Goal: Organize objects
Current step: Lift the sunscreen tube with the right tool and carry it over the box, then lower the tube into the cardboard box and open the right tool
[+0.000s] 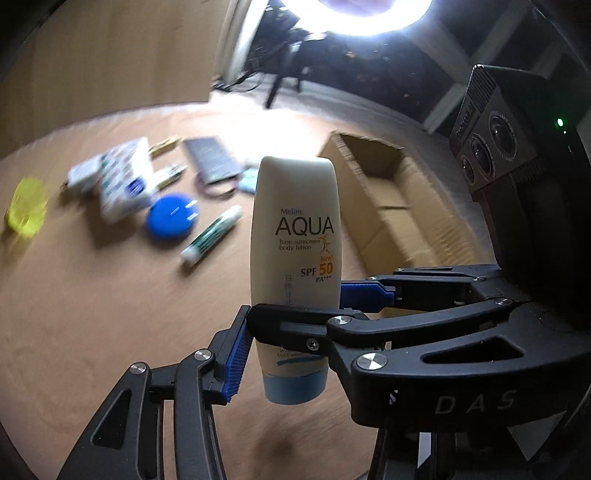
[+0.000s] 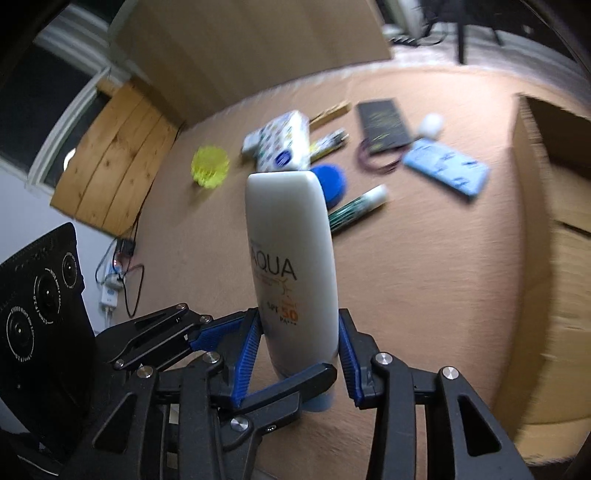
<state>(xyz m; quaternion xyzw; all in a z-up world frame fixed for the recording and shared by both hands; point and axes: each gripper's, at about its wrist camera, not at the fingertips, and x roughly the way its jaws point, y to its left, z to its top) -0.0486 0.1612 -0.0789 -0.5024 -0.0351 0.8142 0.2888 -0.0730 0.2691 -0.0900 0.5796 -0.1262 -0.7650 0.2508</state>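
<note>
A bright ring light [image 1: 356, 18] glares at the far side. A wooden panel [image 2: 110, 162] leans at the left beside a white-framed window [image 2: 62, 122]; a tan board [image 2: 240, 48] stands behind.

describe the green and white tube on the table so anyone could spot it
Start at the open cardboard box on the table's right side. Left of it, past the blue pouch, the tube lies beside the blue disc. It alone is slim, with a dark green body and white cap.
</note>
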